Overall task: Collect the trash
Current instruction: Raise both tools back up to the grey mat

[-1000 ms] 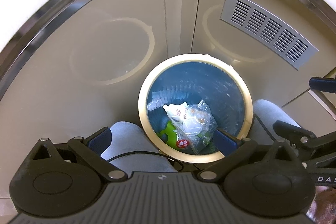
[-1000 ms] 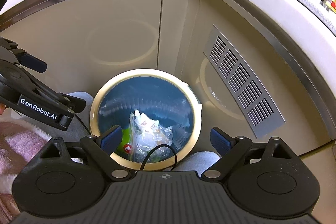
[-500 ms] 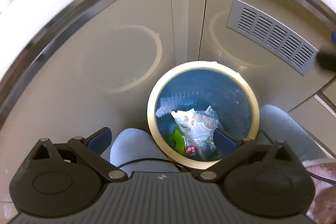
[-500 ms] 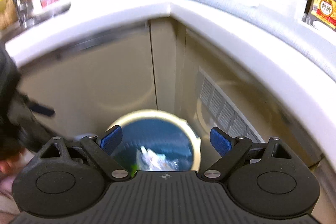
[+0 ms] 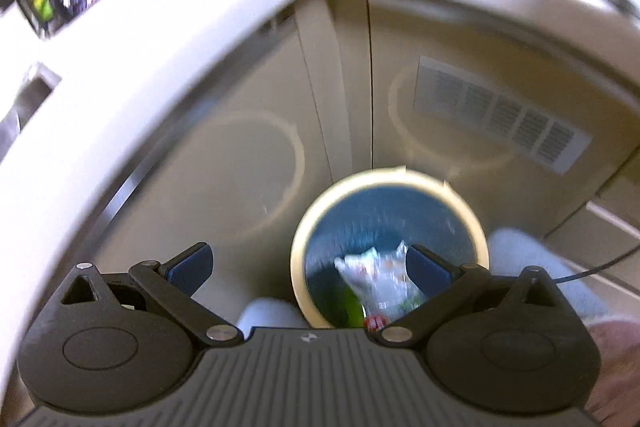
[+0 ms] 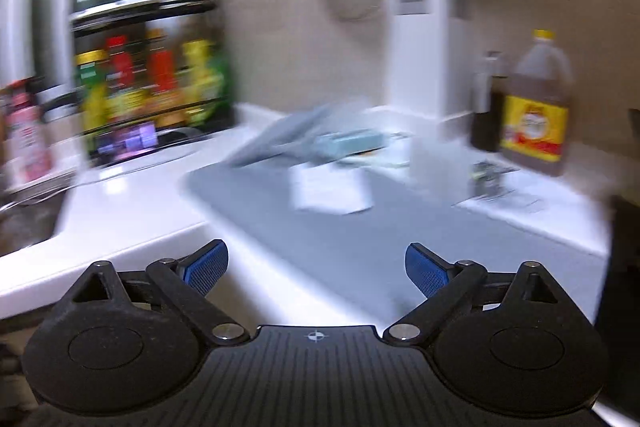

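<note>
A round bin (image 5: 478, 227) with a cream rim and blue liner stands on the floor in the cabinet corner. Clear plastic wrappers (image 5: 376, 277) and a green packet lie inside it. My left gripper (image 5: 308, 263) is open and empty, above the bin's near side. My right gripper (image 6: 316, 265) is open and empty, raised to counter height and facing a grey mat (image 6: 400, 227). On the mat lie a white paper piece (image 6: 330, 189), a pale blue-green item (image 6: 352, 143) and a small dark crumpled wrapper (image 6: 488, 179). Both views are blurred.
A rack of sauce bottles (image 6: 152, 83) stands at the back left of the white counter (image 6: 132, 207), beside a sink (image 6: 24, 227). A large brown bottle (image 6: 536, 107) and a dark bottle (image 6: 486, 107) stand at the right. The person's knees (image 5: 532, 267) flank the bin.
My right gripper has swung up from the bin to face the countertop. My left gripper has lifted and tilted up, so the bin sits lower in its view. Both stayed open.
</note>
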Demonstrator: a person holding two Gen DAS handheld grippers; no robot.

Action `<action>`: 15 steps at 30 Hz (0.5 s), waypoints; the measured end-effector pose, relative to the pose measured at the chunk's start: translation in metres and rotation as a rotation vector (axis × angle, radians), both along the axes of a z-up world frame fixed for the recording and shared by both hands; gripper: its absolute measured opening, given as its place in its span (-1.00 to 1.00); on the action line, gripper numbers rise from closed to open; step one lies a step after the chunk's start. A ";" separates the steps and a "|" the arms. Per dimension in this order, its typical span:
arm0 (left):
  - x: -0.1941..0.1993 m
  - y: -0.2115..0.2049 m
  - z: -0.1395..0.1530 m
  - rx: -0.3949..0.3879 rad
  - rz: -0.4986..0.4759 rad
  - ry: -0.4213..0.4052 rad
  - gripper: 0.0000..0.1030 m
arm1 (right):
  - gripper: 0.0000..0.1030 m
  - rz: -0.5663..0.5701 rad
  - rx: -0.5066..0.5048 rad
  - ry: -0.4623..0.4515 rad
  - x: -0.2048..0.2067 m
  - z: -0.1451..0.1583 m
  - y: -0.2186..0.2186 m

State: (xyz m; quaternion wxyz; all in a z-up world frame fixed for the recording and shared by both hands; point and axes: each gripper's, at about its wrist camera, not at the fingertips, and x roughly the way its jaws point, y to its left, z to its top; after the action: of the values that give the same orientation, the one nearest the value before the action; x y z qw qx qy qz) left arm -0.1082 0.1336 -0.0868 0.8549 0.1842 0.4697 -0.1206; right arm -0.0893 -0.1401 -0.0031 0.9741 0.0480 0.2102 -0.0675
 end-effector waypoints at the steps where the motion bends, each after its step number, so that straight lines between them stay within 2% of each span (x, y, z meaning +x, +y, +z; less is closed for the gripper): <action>1: 0.004 -0.003 0.008 -0.008 -0.003 -0.017 0.99 | 0.87 -0.048 -0.001 0.000 0.012 -0.004 -0.013; 4: 0.022 -0.013 0.031 -0.048 -0.010 -0.040 0.99 | 0.87 -0.190 -0.003 0.009 0.042 -0.018 -0.054; 7: 0.043 -0.027 0.046 -0.080 -0.015 -0.036 0.99 | 0.87 -0.255 0.018 0.017 0.074 -0.029 -0.086; 12: 0.064 -0.051 0.065 -0.075 -0.034 -0.064 0.99 | 0.87 -0.232 0.096 0.048 0.131 -0.035 -0.115; 15: 0.070 -0.061 0.068 -0.066 -0.049 -0.071 0.99 | 0.87 -0.239 0.083 0.048 0.156 -0.036 -0.119</action>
State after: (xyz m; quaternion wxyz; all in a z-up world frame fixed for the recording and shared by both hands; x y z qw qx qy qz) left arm -0.0382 0.0728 -0.0183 0.8734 0.1715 0.4303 -0.1503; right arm 0.0668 -0.2593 -0.0389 0.9510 0.1112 0.2290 -0.1755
